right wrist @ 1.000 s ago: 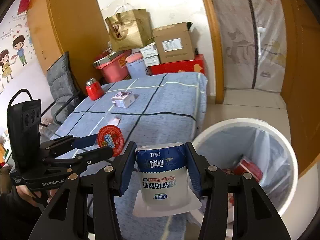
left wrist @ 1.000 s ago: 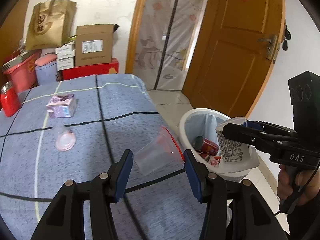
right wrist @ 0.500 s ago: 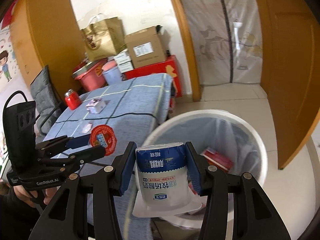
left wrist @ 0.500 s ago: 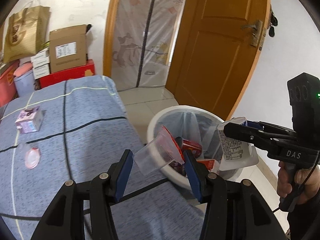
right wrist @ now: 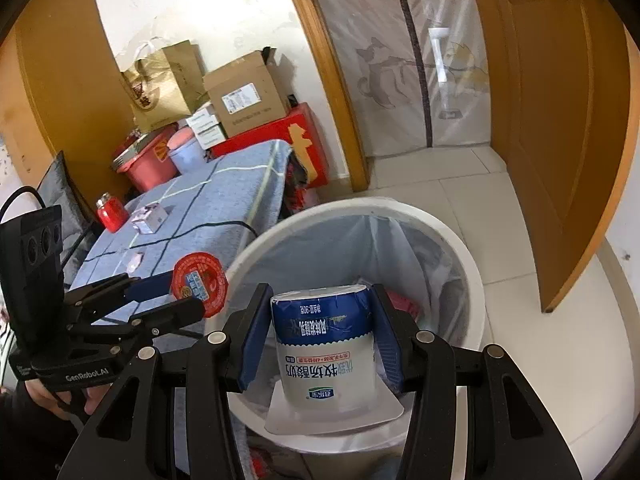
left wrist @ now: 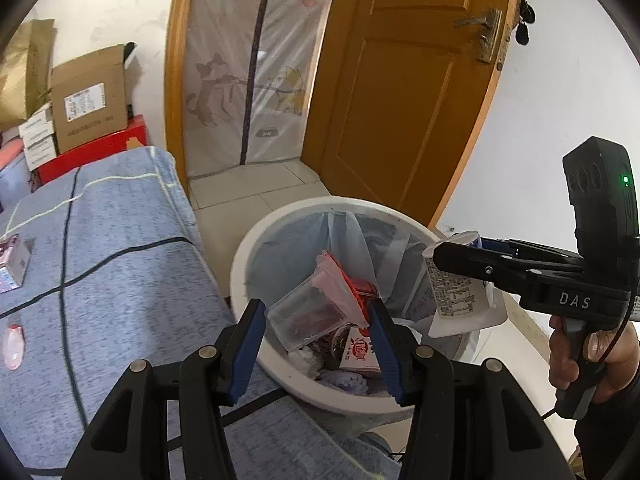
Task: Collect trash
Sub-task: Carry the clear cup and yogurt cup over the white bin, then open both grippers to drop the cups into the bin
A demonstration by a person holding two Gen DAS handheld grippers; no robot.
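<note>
My left gripper is shut on a clear plastic cup with a peeled red foil lid. It holds the cup tilted over the near side of the white, bag-lined trash bin. My right gripper is shut on a blue and white yogurt cup, upside down above the bin's near rim. In the left wrist view the right gripper and yogurt cup hang over the bin's right edge. The right wrist view shows the left gripper and the cup's red lid at the bin's left rim.
A red can and a carton lie in the bin. The blue-clothed table beside it carries a small pink box, a pink lid and a red jar. Cardboard boxes and an orange door stand behind.
Both grippers have swung from over the table to over the trash bin and sunk a little, each still holding its cup. The bin now fills the middle of both views.
</note>
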